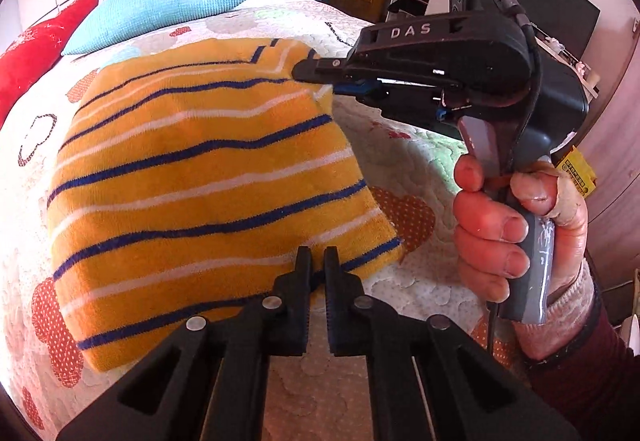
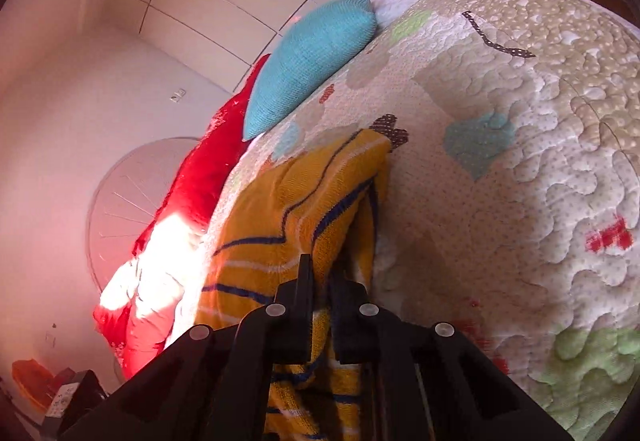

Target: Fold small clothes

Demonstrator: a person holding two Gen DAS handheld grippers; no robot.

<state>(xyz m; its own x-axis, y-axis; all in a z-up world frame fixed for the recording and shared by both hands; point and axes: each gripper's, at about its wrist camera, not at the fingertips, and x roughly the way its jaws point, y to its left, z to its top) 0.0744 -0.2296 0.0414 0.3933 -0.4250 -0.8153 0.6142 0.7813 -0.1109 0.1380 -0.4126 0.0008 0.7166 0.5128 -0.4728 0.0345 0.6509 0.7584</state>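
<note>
garment: orange knit top with blue and white stripes [image 1: 208, 177] lying on the quilted patchwork bedspread [image 1: 420, 169] | left gripper [image 1: 318, 261]: jaws pinched together on the top's near hem | right gripper [image 2: 320, 273]: jaws clamped on the far corner | beyond: turquoise cushion [image 1: 160, 7], red cushion [image 1: 36, 53]

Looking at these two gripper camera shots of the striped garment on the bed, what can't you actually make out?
- Left wrist view: the near hem of the yellow striped garment lies behind the left gripper.
- Same view: the garment's far corner is covered by the right gripper.
- Right wrist view: the garment is bunched, its shape unclear, and sun glare washes out the red cushion.
</note>
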